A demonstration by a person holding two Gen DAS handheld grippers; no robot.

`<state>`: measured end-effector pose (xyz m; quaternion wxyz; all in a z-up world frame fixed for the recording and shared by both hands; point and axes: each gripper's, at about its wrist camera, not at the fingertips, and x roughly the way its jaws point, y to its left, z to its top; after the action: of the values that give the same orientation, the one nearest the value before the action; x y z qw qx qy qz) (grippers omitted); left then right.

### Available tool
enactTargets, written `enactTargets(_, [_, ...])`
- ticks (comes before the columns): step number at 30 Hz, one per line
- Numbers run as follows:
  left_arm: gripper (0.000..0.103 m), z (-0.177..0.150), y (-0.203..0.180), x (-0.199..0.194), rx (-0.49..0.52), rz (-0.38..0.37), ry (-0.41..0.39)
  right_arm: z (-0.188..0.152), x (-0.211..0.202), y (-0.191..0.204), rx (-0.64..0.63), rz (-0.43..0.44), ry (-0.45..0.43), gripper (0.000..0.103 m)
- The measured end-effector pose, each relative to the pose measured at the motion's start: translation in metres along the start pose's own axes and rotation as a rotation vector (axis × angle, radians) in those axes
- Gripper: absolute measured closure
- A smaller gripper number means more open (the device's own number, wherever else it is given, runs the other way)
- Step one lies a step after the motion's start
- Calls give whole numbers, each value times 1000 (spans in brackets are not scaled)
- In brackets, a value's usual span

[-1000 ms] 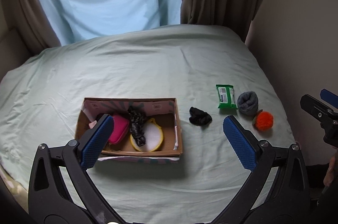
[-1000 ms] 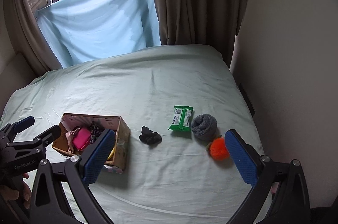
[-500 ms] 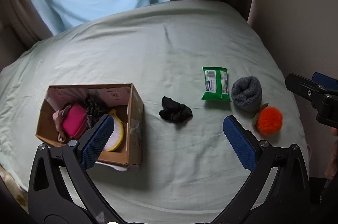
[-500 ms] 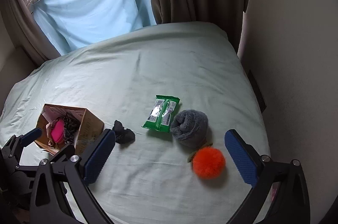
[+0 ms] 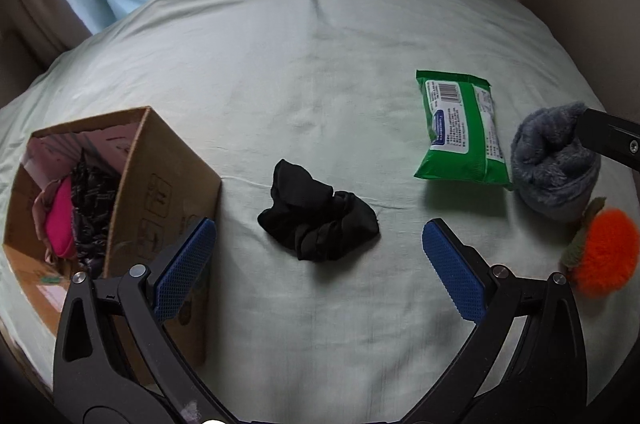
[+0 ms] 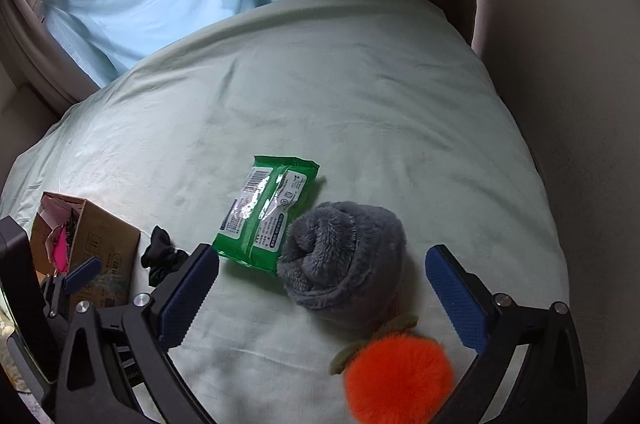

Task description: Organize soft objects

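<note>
While my left tongs (image 5: 319, 250) hang wide open and empty, the black cloth (image 5: 318, 214) lies on the bed (image 5: 320, 44) between their tips, just right of the box (image 5: 160, 180). My right tongs (image 6: 322, 282), also spread and empty, frame the grey sock (image 6: 342, 262); the pompom (image 6: 398, 374) sits nearer, the wipes (image 6: 266, 210) just beyond.

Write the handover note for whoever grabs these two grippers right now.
Left gripper: open, empty, over the black cloth.
Right gripper: open, empty, over the gray sock roll.
Done: pink pouch and a dark item already in the cardboard box.
Left on the bed: black cloth, green wipes pack, gray sock roll, orange pompom.
Judging by position, box the cloth and the sock roll next.
</note>
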<state>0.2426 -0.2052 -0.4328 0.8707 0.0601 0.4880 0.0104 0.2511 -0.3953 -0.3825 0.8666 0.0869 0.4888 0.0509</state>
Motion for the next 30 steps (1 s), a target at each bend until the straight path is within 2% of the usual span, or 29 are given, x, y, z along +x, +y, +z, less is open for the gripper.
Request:
enactTargets(7, [1, -7, -10, 48, 37, 21, 18, -3, 39, -8, 2, 11, 25, 0])
enactTargets(9, [2, -10, -10, 53, 39, 26, 21, -4, 46, -10, 6, 19, 33, 4])
enactTargets(11, [8, -12, -9, 57, 32, 8, 28, -5, 53, -13, 18, 30, 52, 15])
enactTargets(13, [14, -14, -9, 62, 29, -16, 43, -6, 58, -18, 40, 39, 63, 18])
enactTargets(14, [18, -14, -9, 63, 30, -23, 44, -7, 60, -19, 45, 36, 65, 24])
enactTargets(16, [35, -12, -10, 63, 37, -43, 42, -7, 61, -22, 55, 46, 64, 27])
enactTargets(20, [58, -9, -16, 62, 61, -72, 44, -8, 61, -23, 58, 52, 63, 36])
enactTargets(22, [74, -7, -19, 61, 67, -89, 50, -8, 60, -23, 60, 55, 64, 40])
enactTargets(25, [82, -6, -26, 56, 93, -99, 55, -7, 57, -22, 56, 68, 72, 49])
enactTargets(30, [85, -3, -28, 50, 101, -104, 62, -6, 50, -21, 60, 75, 71, 59])
